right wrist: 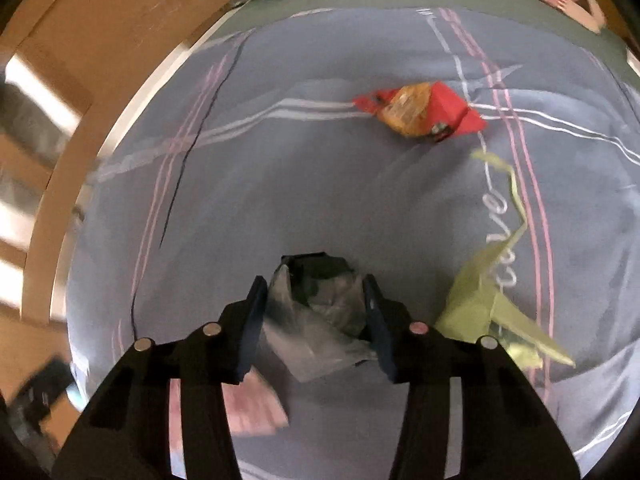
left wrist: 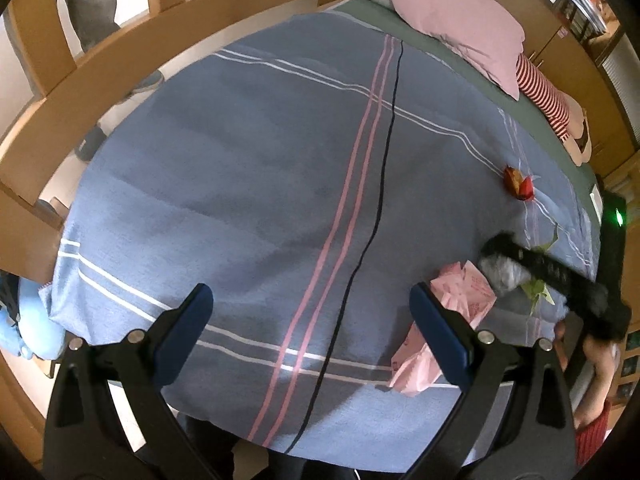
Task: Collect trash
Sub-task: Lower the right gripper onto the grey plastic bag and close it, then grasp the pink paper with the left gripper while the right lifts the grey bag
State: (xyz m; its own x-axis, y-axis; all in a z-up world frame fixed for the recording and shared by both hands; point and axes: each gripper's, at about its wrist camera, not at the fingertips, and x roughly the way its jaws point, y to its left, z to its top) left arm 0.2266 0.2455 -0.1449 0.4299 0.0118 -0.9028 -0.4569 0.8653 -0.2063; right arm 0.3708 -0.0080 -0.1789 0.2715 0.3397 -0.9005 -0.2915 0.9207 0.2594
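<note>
The right gripper (right wrist: 316, 312) has its jaws pinching a crumpled clear plastic wrapper (right wrist: 320, 320) with something dark inside it, held just above the blue striped bedspread (left wrist: 260, 168); in the left wrist view the same bundle (left wrist: 500, 276) shows at the end of the right tool, blurred. The left gripper (left wrist: 312, 332) hangs over the near end of the bed with its jaws spread wide and nothing between them. More trash lies on the bed: a pink wrapper (left wrist: 460, 300) just beside the left gripper's right finger, a green paper scrap (right wrist: 488, 304) close to the right gripper, and a red and orange snack packet (right wrist: 420, 110) farther up toward the pink pillow (left wrist: 460, 20). The step in hand looks like carrying off the plastic. The grip should stay firm, since thin film slips easily. No bin is in view. The left gripper is well placed to close on the pink wrapper next, pinching a raised fold, not the cloth beneath.
</note>
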